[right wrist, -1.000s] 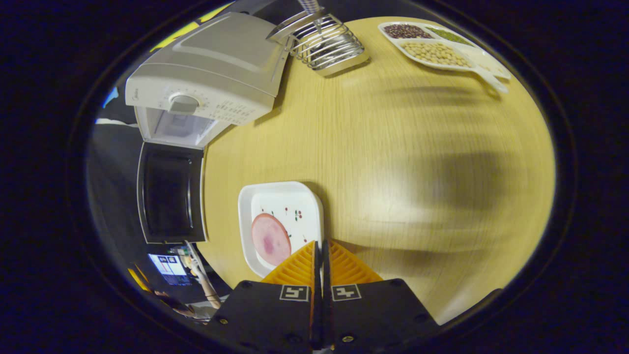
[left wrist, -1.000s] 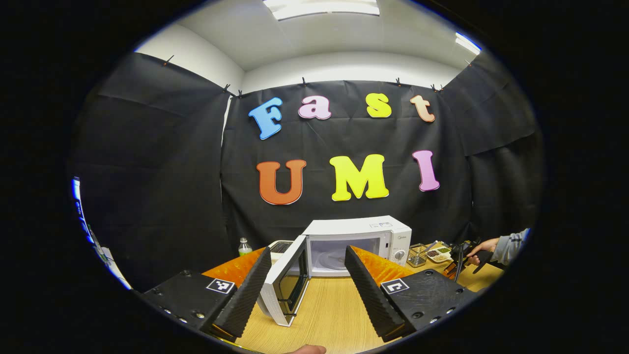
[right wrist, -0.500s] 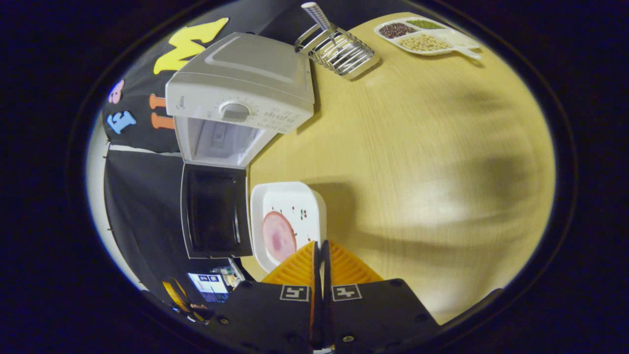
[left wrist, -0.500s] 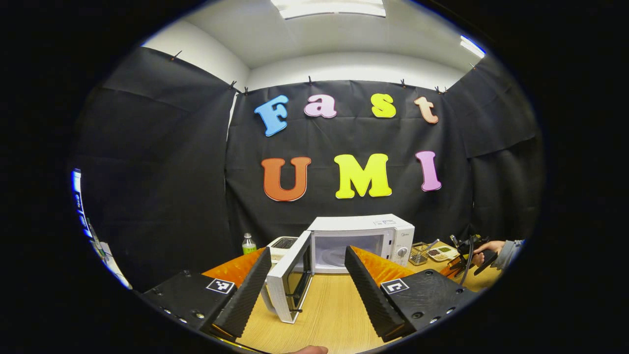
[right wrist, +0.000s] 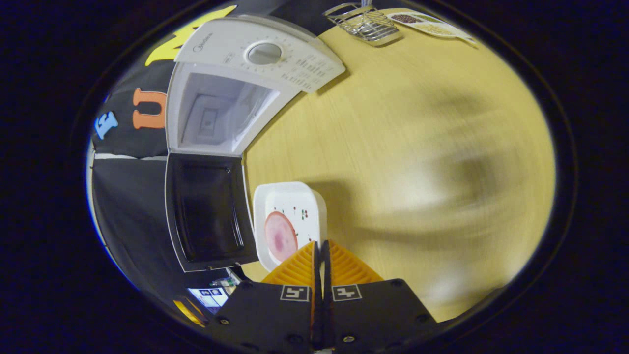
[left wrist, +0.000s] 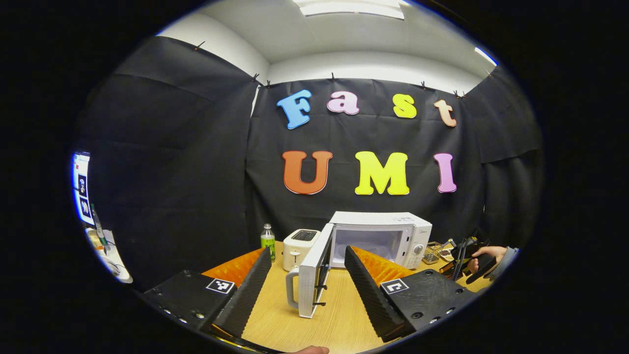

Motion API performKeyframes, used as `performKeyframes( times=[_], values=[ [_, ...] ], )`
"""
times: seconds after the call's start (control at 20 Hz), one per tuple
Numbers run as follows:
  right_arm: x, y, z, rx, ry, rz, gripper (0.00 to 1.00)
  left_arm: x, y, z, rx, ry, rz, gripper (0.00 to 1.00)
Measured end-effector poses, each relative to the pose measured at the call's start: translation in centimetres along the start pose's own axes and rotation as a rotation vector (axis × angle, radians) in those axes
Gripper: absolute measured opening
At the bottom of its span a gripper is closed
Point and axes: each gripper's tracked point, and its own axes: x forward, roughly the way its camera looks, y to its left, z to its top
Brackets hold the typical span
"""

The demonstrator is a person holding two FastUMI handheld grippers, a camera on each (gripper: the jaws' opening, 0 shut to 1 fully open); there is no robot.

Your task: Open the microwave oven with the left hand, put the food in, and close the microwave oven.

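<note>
Food: a pink round slice (right wrist: pixel 280 237) lies on a white square plate (right wrist: pixel 314 201), carried above the table (right wrist: pixel 417 147) just in front of the microwave oven (right wrist: pixel 260 54), beside its open door.
Right gripper: the right gripper (right wrist: pixel 322 255) has its fingers pressed together on the plate's near rim; the plate juts out forward and to the side of them.
Microwave oven: its door (right wrist: pixel 206 211) is swung fully out and the pale cavity (right wrist: pixel 216 110) stands open and bare; in the left gripper view the door (left wrist: pixel 309 278) is seen edge-on, handle outward.
Left gripper: the left gripper (left wrist: pixel 307 280) is spread wide and holds nothing, well back from the microwave oven, with the door seen between its fingers.
Other things by the microwave oven: a toaster (left wrist: pixel 300 243) and a green bottle (left wrist: pixel 267 242) on its door side; a wire rack (right wrist: pixel 363 22) and a tray of beans (right wrist: pixel 427 24) on its dial side.
Risks, as a judgement: the rim pinch is narrow, so the plate may tip and shed the slice; the plate's far edge could catch the door or the cavity's frame on entry; the open door, nudged, could swing into the path.
</note>
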Motion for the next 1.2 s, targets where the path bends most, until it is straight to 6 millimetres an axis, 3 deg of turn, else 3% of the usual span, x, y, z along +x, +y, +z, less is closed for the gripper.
performKeyframes(
  times=[0.05, 0.1, 0.15, 0.25, 0.3, 0.6, 0.8, 1.2],
  values=[
    [0.8, 1.0, 0.0, 0.003, -0.016, 0.004, 0.04, -0.1, 0.6, -0.1, -0.005, 0.002, 0.008, 0.92],
    [1.3, 1.8, -0.1, 0.012, -0.033, 0.006, 0.04, -0.3, 1.2, -0.3, -0.009, 0.006, 0.015, 0.81],
    [1.9, 2.6, 0.0, 0.026, -0.050, 0.007, 0.04, -0.3, 1.7, -0.6, -0.011, 0.012, 0.021, 0.92],
    [2.8, 4.5, 0.6, 0.048, -0.100, 0.026, 0.00, -0.5, 2.8, -1.1, -0.007, 0.017, 0.034, 0.92],
    [3.3, 5.5, 1.1, 0.062, -0.127, 0.040, 0.04, -0.5, 3.3, -1.1, -0.001, 0.016, 0.044, 0.92],
    [7.1, 10.1, 3.3, 0.182, -0.227, 0.098, 0.04, -0.7, 5.2, -2.0, 0.015, 0.017, 0.071, 0.92],
    [8.7, 12.2, 6.6, 0.304, -0.297, 0.160, 0.04, -0.9, 6.1, -1.9, 0.006, 0.006, 0.088, 0.92],
    [11.4, 13.4, 13.8, 0.483, -0.521, 0.165, 0.04, -1.0, 6.1, -3.1, 0.037, 0.021, 0.069, 0.92]
  ],
)
